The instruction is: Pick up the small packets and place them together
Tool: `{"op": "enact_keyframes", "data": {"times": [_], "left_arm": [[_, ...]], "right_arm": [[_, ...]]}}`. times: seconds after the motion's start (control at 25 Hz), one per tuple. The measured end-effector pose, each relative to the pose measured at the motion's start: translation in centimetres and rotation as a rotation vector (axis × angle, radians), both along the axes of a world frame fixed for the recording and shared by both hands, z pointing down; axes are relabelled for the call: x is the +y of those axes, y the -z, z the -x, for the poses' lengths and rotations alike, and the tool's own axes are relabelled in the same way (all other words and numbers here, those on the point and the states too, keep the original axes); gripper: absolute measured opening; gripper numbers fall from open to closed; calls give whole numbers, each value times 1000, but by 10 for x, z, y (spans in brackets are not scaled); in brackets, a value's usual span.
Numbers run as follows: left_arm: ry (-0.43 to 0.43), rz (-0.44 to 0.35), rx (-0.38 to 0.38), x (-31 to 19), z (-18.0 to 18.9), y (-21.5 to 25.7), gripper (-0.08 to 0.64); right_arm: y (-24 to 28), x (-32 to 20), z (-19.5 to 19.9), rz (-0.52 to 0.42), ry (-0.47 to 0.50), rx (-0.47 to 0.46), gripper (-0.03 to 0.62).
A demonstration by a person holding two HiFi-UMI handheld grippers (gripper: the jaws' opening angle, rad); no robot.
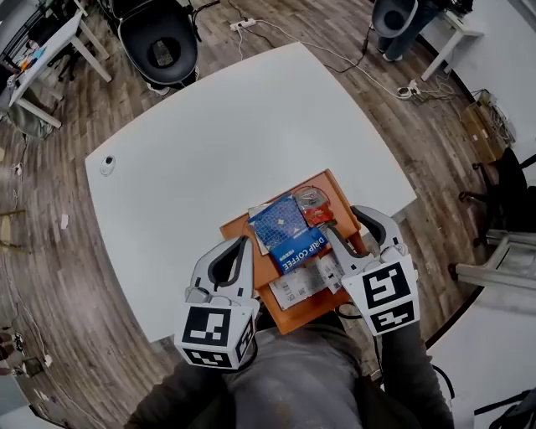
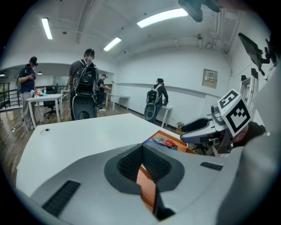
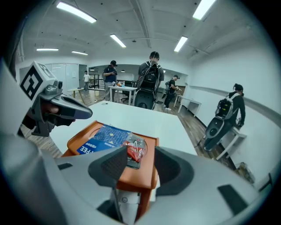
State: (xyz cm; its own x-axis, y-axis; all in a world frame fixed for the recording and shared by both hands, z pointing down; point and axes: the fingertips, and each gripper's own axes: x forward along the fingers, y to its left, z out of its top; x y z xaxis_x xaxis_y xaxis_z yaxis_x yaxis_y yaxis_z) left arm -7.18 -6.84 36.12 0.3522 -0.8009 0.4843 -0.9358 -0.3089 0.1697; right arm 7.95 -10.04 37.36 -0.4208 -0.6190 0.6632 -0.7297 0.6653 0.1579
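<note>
An orange tray (image 1: 328, 181) sits at the near edge of the white table (image 1: 251, 126). In it lie a blue patterned packet (image 1: 279, 222), a blue drip-coffee packet (image 1: 299, 250), a red-and-clear packet (image 1: 314, 205) and a white packet (image 1: 301, 283). My left gripper (image 1: 243, 241) hovers over the tray's left edge, its tips together and empty; orange shows through the slit in the left gripper view (image 2: 141, 151). My right gripper (image 1: 345, 219) is open over the tray's right side, holding nothing. Between its pads (image 3: 136, 162) I see the red packet (image 3: 135, 149) and the white packet (image 3: 125, 204).
A small round object (image 1: 107, 163) lies near the table's far left corner. A black office chair (image 1: 159, 46) stands beyond the table, and a power strip (image 1: 243, 23) with cables is on the wooden floor. Several people stand at desks in the background.
</note>
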Motion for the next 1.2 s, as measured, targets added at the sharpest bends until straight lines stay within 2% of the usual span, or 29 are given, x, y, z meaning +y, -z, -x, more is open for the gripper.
{"op": "enact_keyframes", "data": {"times": [0.32,0.52,0.76,1.0,1.2], "left_arm": [[-102,-3,-3,23,-23,-3,-3],[-149,-11,-10,37,-29,-3,-3],[-152,-25,-21,46,-20,0,-3],[-94,-26,-30,52,4,2,-3],[-48,-16,-31,55,17,-3,-3]], "right_arm": [[-21,58,-21,55,-80,-19,193],[-38,90,-14,101,-72,-24,195],[-56,113,22,160,36,-11,195],[-76,125,51,233,161,61,196],[-98,127,62,280,231,132,248]]}}
